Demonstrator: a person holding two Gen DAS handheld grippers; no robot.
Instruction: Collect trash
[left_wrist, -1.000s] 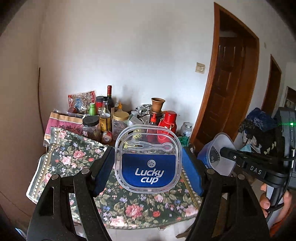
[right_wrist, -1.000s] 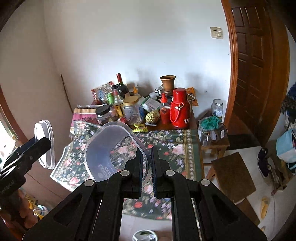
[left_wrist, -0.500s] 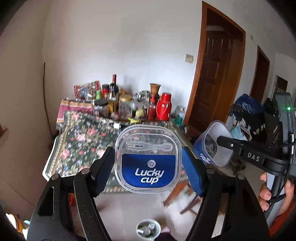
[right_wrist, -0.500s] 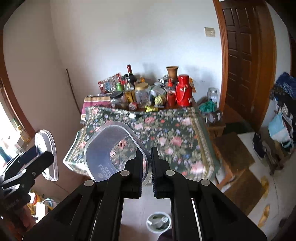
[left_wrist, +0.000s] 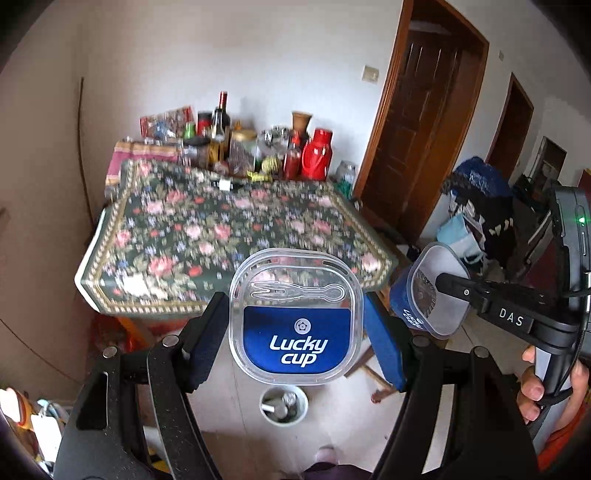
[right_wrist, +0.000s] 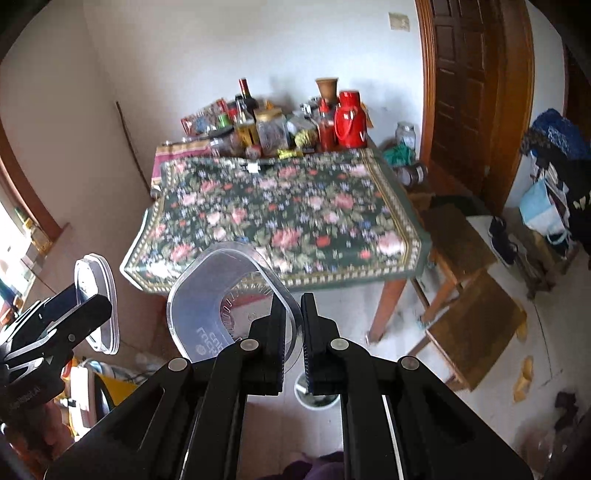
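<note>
From my seat, the bin on the floor sits just below the left jaws, its top edge hidden behind the lid they hold; what lies inside I cannot make out. In the right view the same bin is mostly covered by the jaw tips, only a pale sliver showing. The jars and bottles far ahead of the jaws are too blurred to read. The hand beside the left jaws is cut off by the picture's edge.
</note>
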